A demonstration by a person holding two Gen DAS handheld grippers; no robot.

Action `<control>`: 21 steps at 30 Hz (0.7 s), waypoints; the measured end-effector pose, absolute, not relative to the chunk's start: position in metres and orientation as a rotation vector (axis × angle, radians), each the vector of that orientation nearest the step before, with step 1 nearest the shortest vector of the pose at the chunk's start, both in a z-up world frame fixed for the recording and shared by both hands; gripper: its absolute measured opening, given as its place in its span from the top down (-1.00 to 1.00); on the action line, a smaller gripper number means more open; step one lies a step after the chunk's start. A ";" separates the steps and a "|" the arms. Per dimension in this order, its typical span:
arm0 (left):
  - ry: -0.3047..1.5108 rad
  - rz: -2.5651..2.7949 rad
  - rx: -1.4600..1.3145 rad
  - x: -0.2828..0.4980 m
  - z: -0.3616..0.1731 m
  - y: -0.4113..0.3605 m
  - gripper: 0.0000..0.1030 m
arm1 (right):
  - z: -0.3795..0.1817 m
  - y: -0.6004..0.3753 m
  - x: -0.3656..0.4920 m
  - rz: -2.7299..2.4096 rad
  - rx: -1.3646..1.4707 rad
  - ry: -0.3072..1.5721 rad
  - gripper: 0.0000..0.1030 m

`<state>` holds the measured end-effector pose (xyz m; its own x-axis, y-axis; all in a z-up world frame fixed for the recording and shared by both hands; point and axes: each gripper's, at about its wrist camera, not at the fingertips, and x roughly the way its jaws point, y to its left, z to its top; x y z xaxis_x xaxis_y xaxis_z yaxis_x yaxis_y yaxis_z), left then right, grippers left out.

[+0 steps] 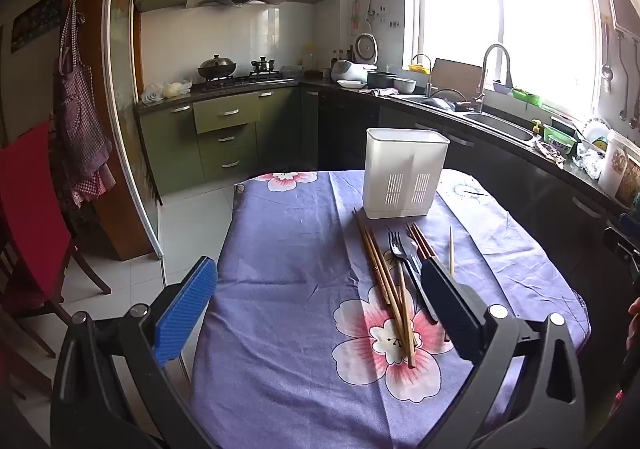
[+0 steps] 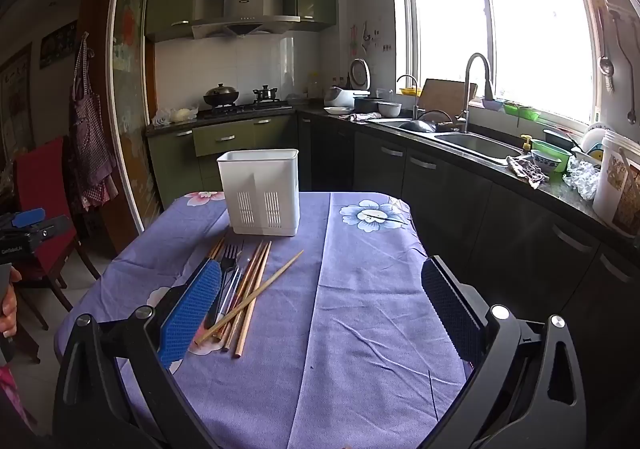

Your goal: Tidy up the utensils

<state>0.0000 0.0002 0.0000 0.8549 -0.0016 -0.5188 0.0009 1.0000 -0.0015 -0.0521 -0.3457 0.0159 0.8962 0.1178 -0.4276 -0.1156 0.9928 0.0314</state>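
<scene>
A white slotted utensil holder stands upright at the far end of the table. In front of it lies a loose pile: several wooden chopsticks, a dark fork and darker utensils partly hidden behind the fingers. One thin stick lies apart to the right. My left gripper hovers open above the cloth, its right finger over the pile's edge. My right gripper is open too, with its blue left finger over the pile. Neither holds anything.
A purple floral cloth covers the table. A red chair stands to the left. A dark counter with a sink and dishes runs along the right. A hand shows at the left edge of the right wrist view.
</scene>
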 end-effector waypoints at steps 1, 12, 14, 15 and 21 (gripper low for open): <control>0.543 -0.001 -0.002 0.000 0.000 0.000 -0.89 | 0.016 -0.346 -0.052 0.121 0.005 0.443 -0.92; 0.543 -0.004 -0.002 -0.001 0.000 -0.001 -0.89 | 0.016 -0.345 -0.052 0.120 0.003 0.443 -0.92; 0.542 -0.004 -0.003 -0.001 0.000 0.000 -0.89 | 0.015 -0.345 -0.052 0.120 0.003 0.443 -0.92; 0.544 -0.004 -0.005 0.000 0.000 0.000 -0.89 | 0.015 -0.345 -0.052 0.120 0.003 0.443 -0.92; 0.544 -0.004 -0.004 0.000 0.000 0.000 -0.89 | 0.016 -0.346 -0.052 0.120 0.003 0.444 -0.92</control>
